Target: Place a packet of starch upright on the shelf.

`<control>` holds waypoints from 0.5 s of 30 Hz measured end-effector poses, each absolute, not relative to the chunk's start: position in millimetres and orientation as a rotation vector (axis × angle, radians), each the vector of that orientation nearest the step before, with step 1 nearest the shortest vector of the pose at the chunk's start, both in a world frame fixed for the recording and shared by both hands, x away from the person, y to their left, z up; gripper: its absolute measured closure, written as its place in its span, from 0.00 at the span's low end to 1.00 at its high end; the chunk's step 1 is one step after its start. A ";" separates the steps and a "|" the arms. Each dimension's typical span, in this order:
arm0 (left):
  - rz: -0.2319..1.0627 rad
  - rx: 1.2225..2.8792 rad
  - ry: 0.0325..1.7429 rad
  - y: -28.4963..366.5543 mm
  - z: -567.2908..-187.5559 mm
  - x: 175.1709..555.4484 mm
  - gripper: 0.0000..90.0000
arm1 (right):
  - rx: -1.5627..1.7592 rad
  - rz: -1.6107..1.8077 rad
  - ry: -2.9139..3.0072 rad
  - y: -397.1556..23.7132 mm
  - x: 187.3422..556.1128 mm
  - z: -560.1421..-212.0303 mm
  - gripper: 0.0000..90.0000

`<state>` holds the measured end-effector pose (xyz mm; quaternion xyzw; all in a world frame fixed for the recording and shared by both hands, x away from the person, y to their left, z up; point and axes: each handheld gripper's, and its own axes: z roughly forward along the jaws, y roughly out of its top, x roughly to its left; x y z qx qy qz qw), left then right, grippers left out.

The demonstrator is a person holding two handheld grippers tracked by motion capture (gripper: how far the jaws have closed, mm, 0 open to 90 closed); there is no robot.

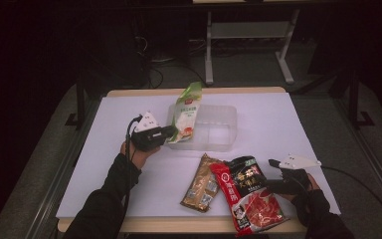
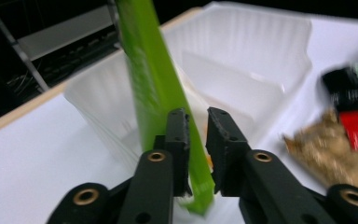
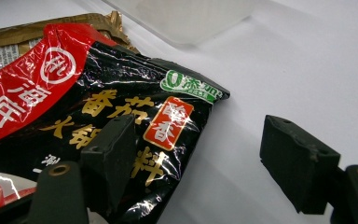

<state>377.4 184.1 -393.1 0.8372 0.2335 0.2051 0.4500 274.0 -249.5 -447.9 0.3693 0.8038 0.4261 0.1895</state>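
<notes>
Your left gripper point(image 2: 196, 128) is clamped on the lower edge of one green packet point(image 1: 187, 112), which stands tilted at the left end of the single clear plastic tray point(image 1: 219, 130) (its bottom is inside the tray). Two more packets lie near you: one brown packet point(image 1: 201, 186) and one red-and-black packet point(image 1: 248, 196) overlapping it. Your right gripper point(image 3: 200, 154) rests beside that one, jaws wide apart, holding nothing.
</notes>
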 end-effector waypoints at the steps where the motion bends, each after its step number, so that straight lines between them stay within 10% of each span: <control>1: 0.519 2.095 0.570 181.9 -395.1 375.7 0.90 | 1.039 1.196 2.260 -249.3 274.0 -448.0 0.29; 15: 0.552 2.213 0.599 166.9 -412.2 386.5 1.00 | 1.032 1.195 2.264 -248.5 273.9 -448.0 0.29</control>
